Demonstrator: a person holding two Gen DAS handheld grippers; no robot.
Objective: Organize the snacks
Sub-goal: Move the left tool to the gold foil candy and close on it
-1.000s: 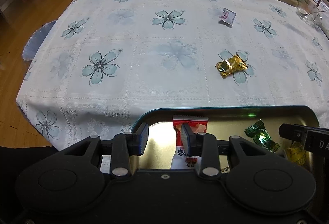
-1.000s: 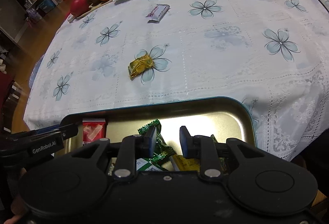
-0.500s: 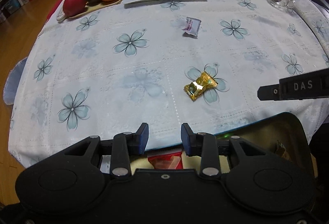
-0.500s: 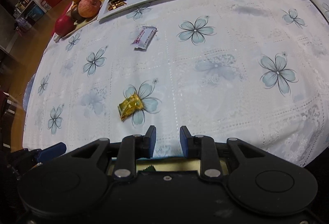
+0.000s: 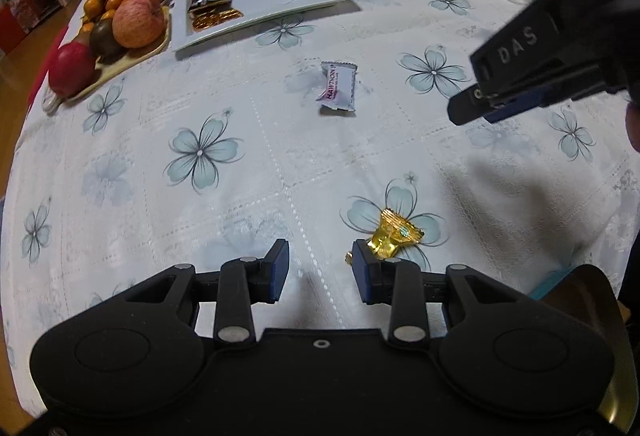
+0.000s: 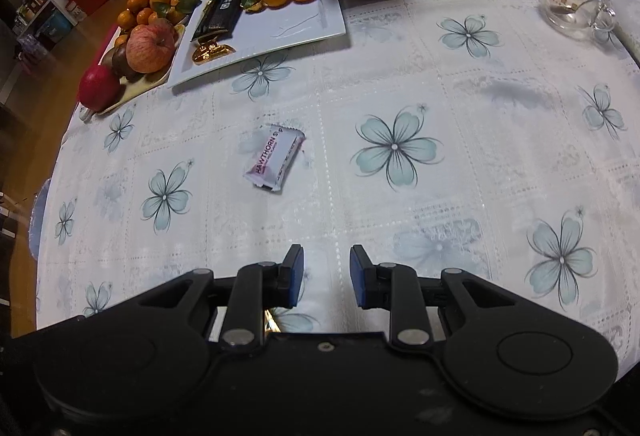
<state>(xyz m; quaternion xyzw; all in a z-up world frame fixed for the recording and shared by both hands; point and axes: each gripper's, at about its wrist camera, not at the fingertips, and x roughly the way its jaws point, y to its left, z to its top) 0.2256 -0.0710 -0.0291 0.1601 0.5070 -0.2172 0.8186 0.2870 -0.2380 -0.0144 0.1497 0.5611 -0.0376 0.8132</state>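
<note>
My left gripper [image 5: 320, 270] hangs open over the flowered tablecloth, nothing between its fingers. A gold-wrapped candy [image 5: 394, 238] lies just past its right fingertip, outside the gap. A white Hawthorn snack packet [image 5: 338, 86] lies farther out, mid-table. A corner of the metal tray [image 5: 592, 300] shows at the lower right. My right gripper [image 5: 520, 84] hovers at the upper right of the left wrist view. In its own view, the right gripper [image 6: 326, 276] has a narrow empty gap, and the white packet [image 6: 276, 158] lies ahead to the left. A sliver of gold candy [image 6: 270, 322] peeks from under its body.
At the far side stand a white plate [image 6: 304, 24] with chocolate and tangerines, a fruit board with an apple [image 6: 150, 50] and a glass bowl [image 6: 572, 0] with a spoon. Tins and jars line the back. The table drops to wooden floor on the left.
Both grippers have moved from above the tray out over the tablecloth, so the tray has slid almost out of view. The candy and packet now appear nearer. Neither gap has changed.
</note>
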